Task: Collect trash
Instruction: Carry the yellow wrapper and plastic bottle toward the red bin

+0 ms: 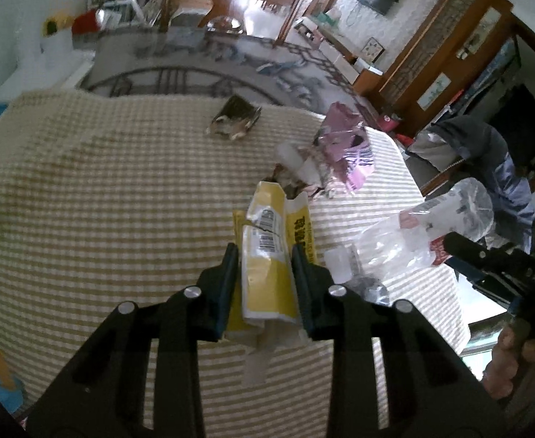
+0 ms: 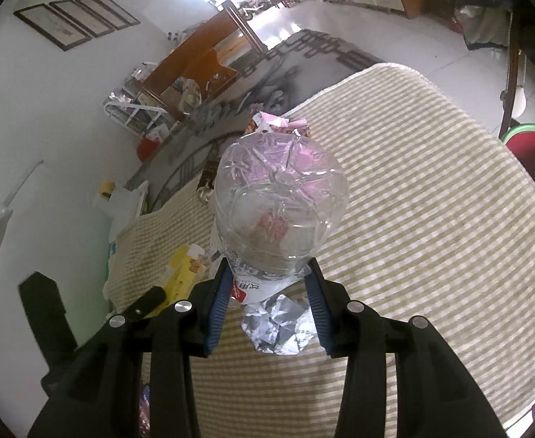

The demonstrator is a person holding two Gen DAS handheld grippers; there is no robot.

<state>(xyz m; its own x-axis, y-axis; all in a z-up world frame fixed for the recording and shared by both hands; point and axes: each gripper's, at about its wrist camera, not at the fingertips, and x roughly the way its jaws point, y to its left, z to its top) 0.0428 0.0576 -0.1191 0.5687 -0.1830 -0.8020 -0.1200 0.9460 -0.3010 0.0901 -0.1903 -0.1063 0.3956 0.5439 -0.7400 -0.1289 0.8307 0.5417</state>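
My left gripper (image 1: 264,255) is clamped on a yellow carton (image 1: 265,255), lifted above the striped cloth (image 1: 85,189). My right gripper (image 2: 267,273) pinches a clear plastic bottle (image 2: 280,200). Crumpled foil (image 2: 278,325) lies beneath; a pink bag (image 1: 344,149) lies at one o'clock.

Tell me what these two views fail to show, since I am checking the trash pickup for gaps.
- Left wrist view: the yellow wrapper's lower end is hidden behind the left gripper.
- Right wrist view: the clear bottle's neck is hidden by its own body; its label print is too small to read.
- Neither view shows a trash bin.
- Left wrist view: the brown packet is blurred.
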